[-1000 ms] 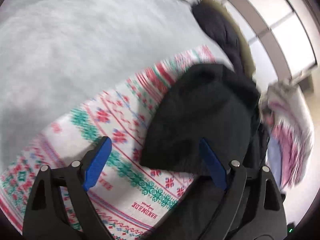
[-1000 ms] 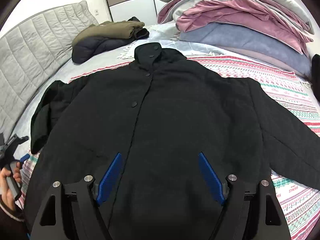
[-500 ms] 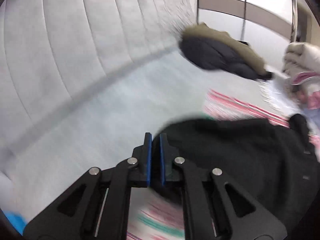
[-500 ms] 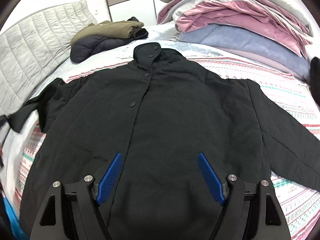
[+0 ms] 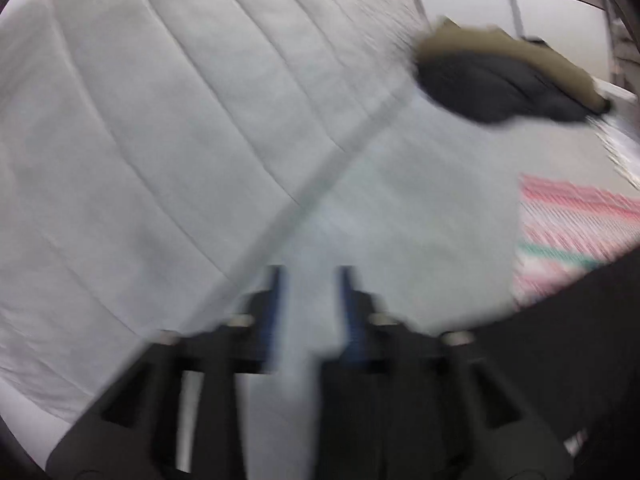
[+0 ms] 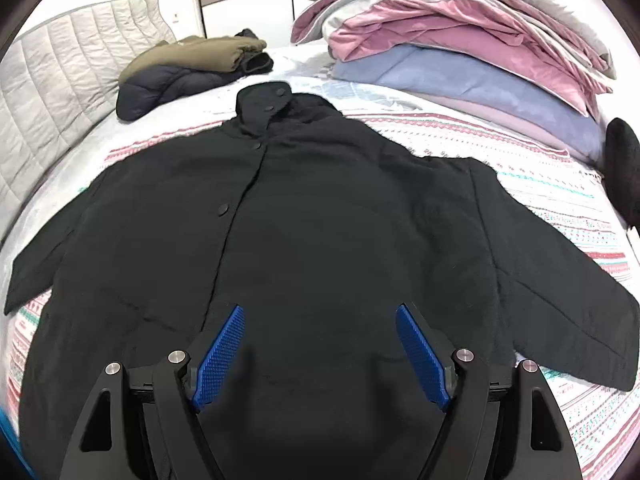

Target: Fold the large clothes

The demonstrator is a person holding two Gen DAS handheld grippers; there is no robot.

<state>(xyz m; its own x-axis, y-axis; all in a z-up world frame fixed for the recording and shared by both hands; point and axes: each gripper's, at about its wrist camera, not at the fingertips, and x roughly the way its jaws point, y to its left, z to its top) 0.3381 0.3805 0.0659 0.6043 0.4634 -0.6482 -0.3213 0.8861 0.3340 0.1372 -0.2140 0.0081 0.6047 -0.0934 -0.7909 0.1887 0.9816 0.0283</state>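
Your left gripper (image 5: 312, 280) was pinched shut on the left sleeve cuff half a second ago; now its blue pads stand a little apart with nothing between them, and the blurred view looks past them at the pale quilted headboard (image 5: 160, 120). That reads as a release: the left sleeve (image 6: 44, 268), bunched up a second ago, now lies drawn out flat toward the bed's left side. The black buttoned long-sleeved coat (image 6: 320, 220) is spread front-up across the patterned red-and-green knit blanket (image 6: 560, 184), collar away from you, both sleeves out. So the laying-out looks done, and folding a sleeve inward is probably your next step. Your right gripper (image 6: 320, 348) hovers over the lower hem, fingers spread wide, gripping nothing. No containers are in view; the folded olive and navy jackets (image 6: 188, 68) and the stacked pink, blue and grey bedding (image 6: 460, 48) sit directly on the bed.
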